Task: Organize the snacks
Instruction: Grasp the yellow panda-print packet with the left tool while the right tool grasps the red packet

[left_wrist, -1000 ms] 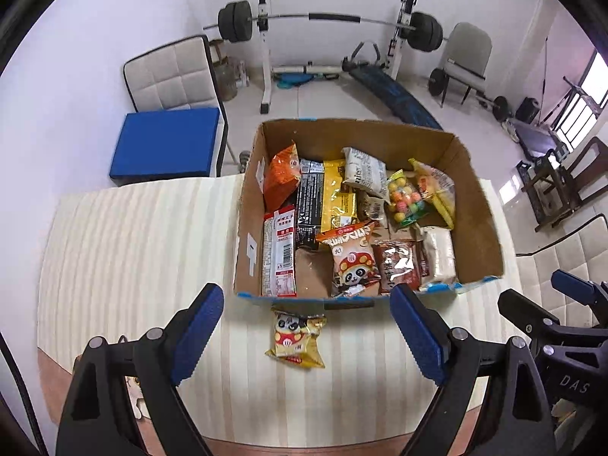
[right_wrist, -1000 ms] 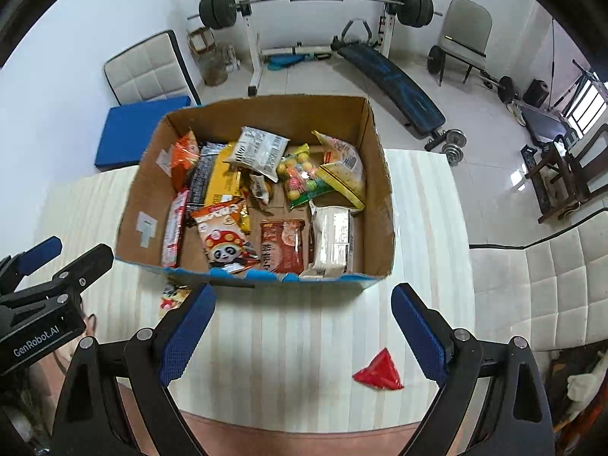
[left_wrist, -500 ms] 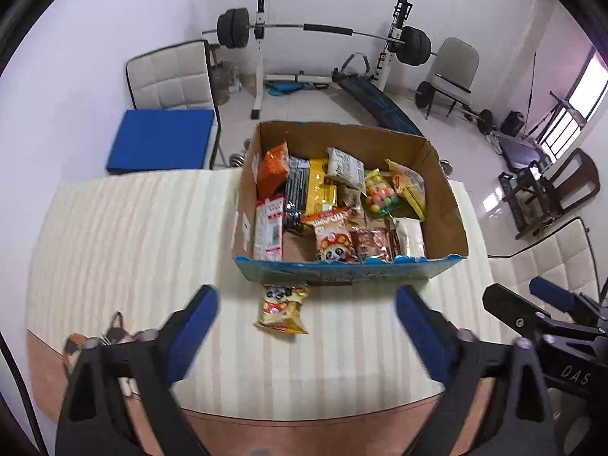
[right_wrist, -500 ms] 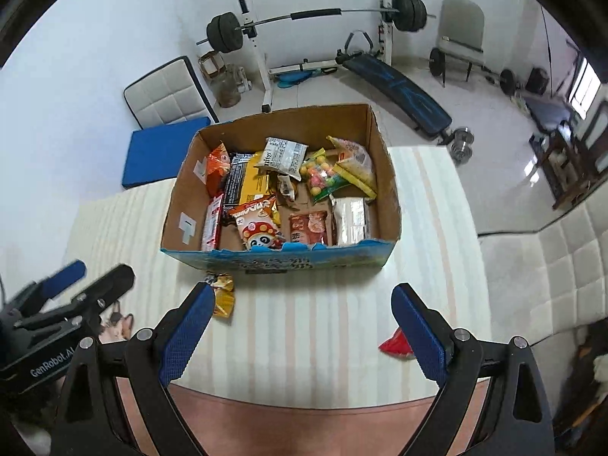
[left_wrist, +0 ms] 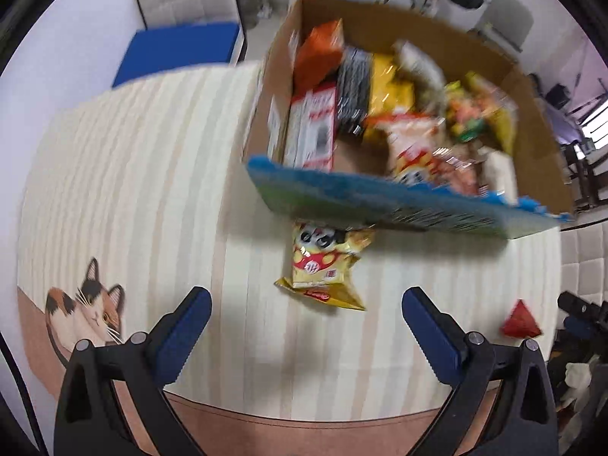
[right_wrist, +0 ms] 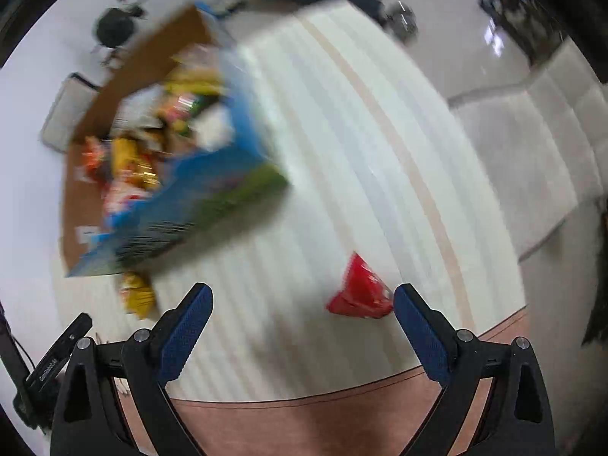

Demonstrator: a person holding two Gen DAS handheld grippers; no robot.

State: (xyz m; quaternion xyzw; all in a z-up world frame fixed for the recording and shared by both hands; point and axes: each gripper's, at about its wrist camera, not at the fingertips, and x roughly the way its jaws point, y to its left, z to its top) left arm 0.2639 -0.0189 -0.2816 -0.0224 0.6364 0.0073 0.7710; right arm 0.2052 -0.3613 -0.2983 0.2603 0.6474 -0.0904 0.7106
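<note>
Both my jaws gape empty; the yellow packet (left_wrist: 323,266), tucked under the box (left_wrist: 399,205) at centre frame, may snag.

The cardboard box (left_wrist: 414,205) packed with snacks blocks the far middle of the desk (left_wrist: 133,197). A yellow panda packet (left_wrist: 323,266) lies just near of its front wall, seemingly touching it, though blur hides the contact. A red triangular packet (right_wrist: 359,292) sits near right. Left of the box the striped desk lies bare.
</note>
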